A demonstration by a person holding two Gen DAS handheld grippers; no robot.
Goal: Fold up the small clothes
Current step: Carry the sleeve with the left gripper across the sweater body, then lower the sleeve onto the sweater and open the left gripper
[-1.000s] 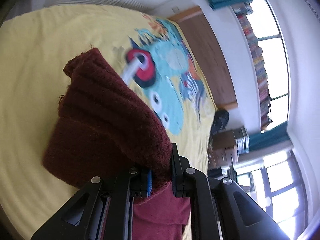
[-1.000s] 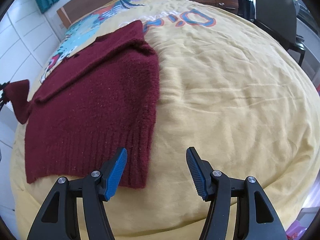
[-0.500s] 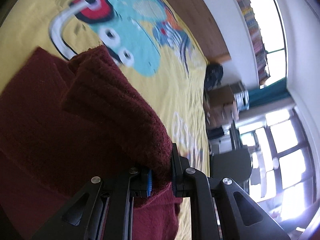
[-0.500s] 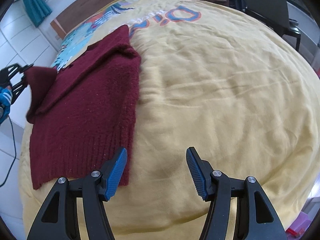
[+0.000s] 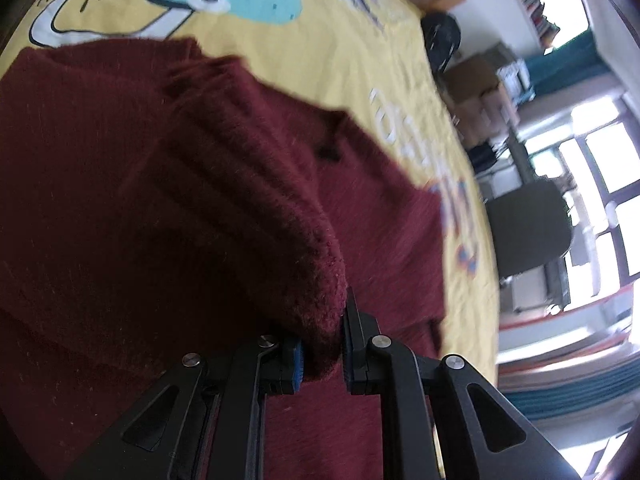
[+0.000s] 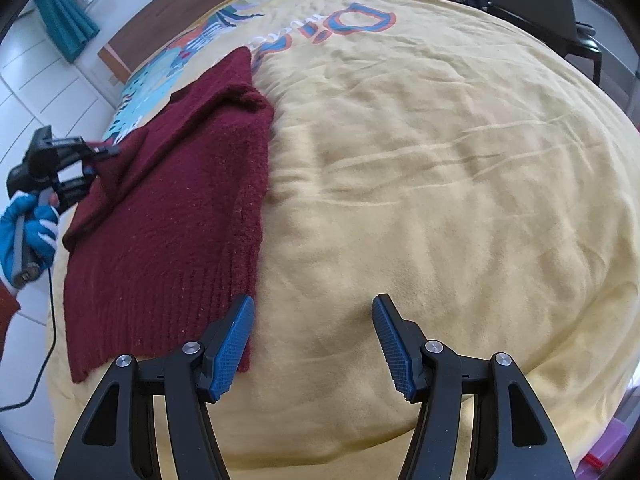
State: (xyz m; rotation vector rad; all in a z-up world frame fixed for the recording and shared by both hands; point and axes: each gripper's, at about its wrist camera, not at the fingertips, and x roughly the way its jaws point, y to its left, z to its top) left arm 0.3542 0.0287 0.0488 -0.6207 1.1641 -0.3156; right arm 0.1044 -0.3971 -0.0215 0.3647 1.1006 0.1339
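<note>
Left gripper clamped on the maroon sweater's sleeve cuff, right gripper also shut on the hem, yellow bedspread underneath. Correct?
Not quite. The right gripper is open and holds nothing; the right wrist view shows its jaws spread above the yellow bedspread, beside the hem. The left gripper is clamped on the maroon sweater at the sleeve cuff.

Printed lettering (image 6: 352, 26) stands on the yellow bedspread (image 6: 440, 160), well ahead of the right gripper (image 6: 312, 336). Only large orange-and-blue letters that look like "Di" can be made out; the smaller white script beside them is too distorted to read.
</note>
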